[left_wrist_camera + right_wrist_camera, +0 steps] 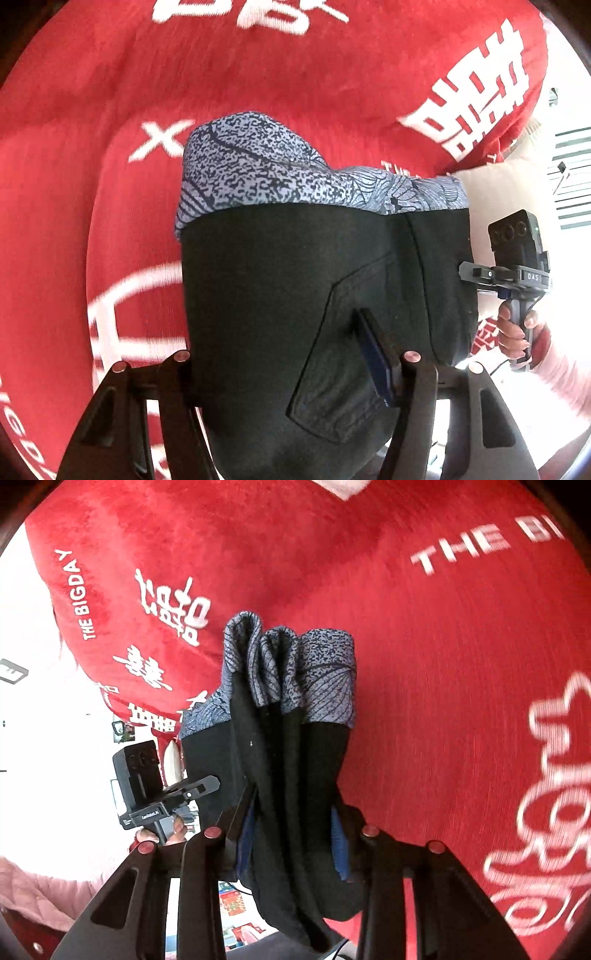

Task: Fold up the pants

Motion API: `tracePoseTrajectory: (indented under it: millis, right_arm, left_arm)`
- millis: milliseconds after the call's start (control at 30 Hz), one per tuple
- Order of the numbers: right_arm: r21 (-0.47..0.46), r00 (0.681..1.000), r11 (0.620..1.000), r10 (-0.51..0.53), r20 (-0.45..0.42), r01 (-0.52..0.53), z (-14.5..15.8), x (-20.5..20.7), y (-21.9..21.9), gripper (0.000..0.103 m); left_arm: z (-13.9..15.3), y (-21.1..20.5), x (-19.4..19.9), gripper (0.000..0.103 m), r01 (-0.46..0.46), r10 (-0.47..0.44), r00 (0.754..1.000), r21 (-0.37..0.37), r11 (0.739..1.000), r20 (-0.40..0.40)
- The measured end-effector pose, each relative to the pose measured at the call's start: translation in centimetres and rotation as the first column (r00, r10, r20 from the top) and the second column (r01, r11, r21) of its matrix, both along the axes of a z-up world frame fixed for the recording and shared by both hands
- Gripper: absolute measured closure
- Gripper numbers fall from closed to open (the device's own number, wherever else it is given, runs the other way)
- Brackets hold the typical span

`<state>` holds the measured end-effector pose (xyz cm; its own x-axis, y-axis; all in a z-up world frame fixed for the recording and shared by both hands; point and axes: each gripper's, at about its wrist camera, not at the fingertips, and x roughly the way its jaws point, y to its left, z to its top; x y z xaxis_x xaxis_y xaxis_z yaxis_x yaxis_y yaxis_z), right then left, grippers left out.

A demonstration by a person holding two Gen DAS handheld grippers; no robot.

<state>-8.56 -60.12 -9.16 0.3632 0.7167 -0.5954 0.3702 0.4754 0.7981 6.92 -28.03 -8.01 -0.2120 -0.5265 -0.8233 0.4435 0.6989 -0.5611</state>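
Black pants [277, 280] with a blue-grey patterned band [258, 166] at the far end hang lifted over a red blanket. My left gripper [280, 354] is shut on them near a back pocket [343, 369]; one blue pad [375, 358] presses the cloth and the other finger is hidden behind it. In the right wrist view the pants [291, 760] are bunched in folds, and my right gripper [295, 819] is shut on that bunch. Each gripper shows in the other's view, at the pants' side edge: the right gripper [476, 275] and the left gripper [207, 786].
The red plush blanket [92, 184] with white lettering spreads under everything [461, 664]. A hand [513, 332] in a pink sleeve holds the right gripper's handle. A cream cushion [491, 192] lies past the blanket's edge. Bright floor shows at the left [44, 738].
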Motion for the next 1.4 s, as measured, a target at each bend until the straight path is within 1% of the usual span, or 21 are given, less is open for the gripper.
tracePoseTrajectory:
  millis: [67, 167, 233, 300, 333, 400, 433, 533, 567, 633, 733, 833, 867, 933, 967, 1067, 1133, 1167, 1200, 1300, 1400]
  right_arm:
    - [0.0, 1.0, 1.0, -0.001, -0.008, 0.001, -0.1, -1.4, 0.7, 0.065]
    - [-0.001, 0.999, 1.0, -0.004, -0.037, 0.004, -1.4, -3.1, 1.3, 0.065]
    - [-0.02, 0.999, 1.0, -0.001, -0.055, 0.0, -2.7, -3.8, 1.6, 0.064]
    - [-0.043, 0.999, 0.999, -0.008, -0.052, 0.006, -3.2, -4.0, 1.7, 0.061]
    - [-0.056, 0.999, 0.998, -0.011, -0.048, 0.008, -3.3, -4.0, 1.7, 0.059]
    - [-0.104, 0.999, 0.995, 0.005, -0.047, -0.01, -3.2, -3.8, 2.0, 0.055]
    - [-0.135, 0.999, 0.991, 0.014, -0.05, -0.021, -3.1, -3.6, 2.2, 0.053]
    - [-0.212, 0.997, 0.976, 0.033, -0.064, -0.046, -2.4, -3.4, 2.7, 0.049]
    - [-0.246, 0.996, 0.968, 0.04, -0.074, -0.057, -2.0, -3.3, 2.9, 0.048]
    - [-0.301, 0.995, 0.951, 0.041, -0.094, -0.068, -1.4, -3.2, 3.2, 0.047]
    - [-0.362, 0.99, 0.928, 0.045, -0.133, -0.091, -0.5, -3.1, 3.9, 0.044]
    - [-0.427, 0.981, 0.895, 0.051, -0.188, -0.128, 0.9, -3.2, 4.5, 0.041]
    - [-0.44, 0.979, 0.887, 0.053, -0.199, -0.138, 1.2, -3.4, 4.6, 0.038]
    - [-0.467, 0.97, 0.869, 0.056, -0.239, -0.165, 2.0, -3.8, 4.7, 0.024]
    - [-0.477, 0.966, 0.861, 0.058, -0.253, -0.177, 2.5, -4.1, 4.8, 0.023]
    - [-0.5, 0.959, 0.841, 0.075, -0.272, -0.208, 4.3, -4.7, 5.2, 0.02]
    - [-0.513, 0.957, 0.829, 0.087, -0.277, -0.223, 5.5, -5.1, 5.6, 0.011]
    - [-0.522, 0.96, 0.822, 0.096, -0.264, -0.226, 6.4, -5.2, 6.0, 0.007]
    - [-0.533, 0.96, 0.814, 0.103, -0.259, -0.231, 7.0, -5.4, 6.4, 0.0]
    - [-0.571, 0.963, 0.786, 0.109, -0.247, -0.236, 8.7, -5.7, 7.6, 0.0]
    - [-0.605, 0.968, 0.765, 0.095, -0.233, -0.22, 10.3, -5.9, 9.1, 0.0]
  left_arm:
    - [-0.4, 0.6, -1.1, 0.038, 0.003, -0.003, 1.0, 0.01, 1.0, -0.012]
    - [-2.1, 1.0, -2.5, 0.038, 0.012, -0.012, 1.0, 0.03, 0.999, -0.028]
    - [-3.3, 1.1, -3.1, 0.037, 0.012, -0.011, 1.0, 0.038, 0.999, -0.014]
    - [-3.7, 1.4, -3.1, 0.034, -0.004, 0.004, 1.0, 0.021, 1.0, 0.003]
    - [-3.8, 1.4, -3.1, 0.031, -0.012, 0.012, 1.0, 0.027, 1.0, 0.005]
    - [-3.9, 1.0, -3.0, 0.024, -0.019, 0.019, 1.0, 0.041, 0.999, 0.017]
    - [-3.8, 1.0, -3.1, 0.019, -0.023, 0.021, 0.999, 0.063, 0.998, 0.037]
    - [-3.3, 0.7, -3.4, 0.018, -0.031, 0.025, 0.998, 0.104, 0.994, 0.062]
    - [-3.2, 0.5, -3.5, 0.015, -0.032, 0.024, 0.997, 0.117, 0.993, 0.07]
    - [-2.6, 0.1, -3.9, 0.011, -0.041, 0.02, 0.993, 0.173, 0.984, 0.116]
    - [-1.9, 0.0, -4.3, 0.011, -0.052, 0.019, 0.99, 0.243, 0.969, 0.138]
    - [-0.7, -0.3, -5.0, 0.011, -0.089, 0.03, 0.981, 0.31, 0.947, 0.189]
    - [-0.3, -0.3, -5.2, 0.011, -0.102, 0.038, 0.979, 0.323, 0.941, 0.199]
    - [0.9, -0.3, -5.9, 0.011, -0.141, 0.062, 0.972, 0.349, 0.926, 0.228]
    - [1.5, -0.3, -6.2, 0.002, -0.159, 0.073, 0.968, 0.361, 0.919, 0.24]
    - [3.5, -0.1, -7.7, 0.0, -0.218, 0.116, 0.957, 0.395, 0.892, 0.267]
    - [4.4, -0.3, -8.9, 0.0, -0.237, 0.128, 0.954, 0.419, 0.877, 0.271]
    - [4.9, -0.6, -9.5, 0.0, -0.242, 0.131, 0.953, 0.425, 0.872, 0.274]
    - [5.3, -0.5, -10.0, 0.0, -0.243, 0.13, 0.953, 0.43, 0.869, 0.275]
    - [6.8, -1.1, -11.9, 0.0, -0.224, 0.101, 0.955, 0.453, 0.863, 0.28]
    - [8.8, -1.4, -13.6, 0.0, -0.188, 0.043, 0.947, 0.44, 0.878, 0.318]
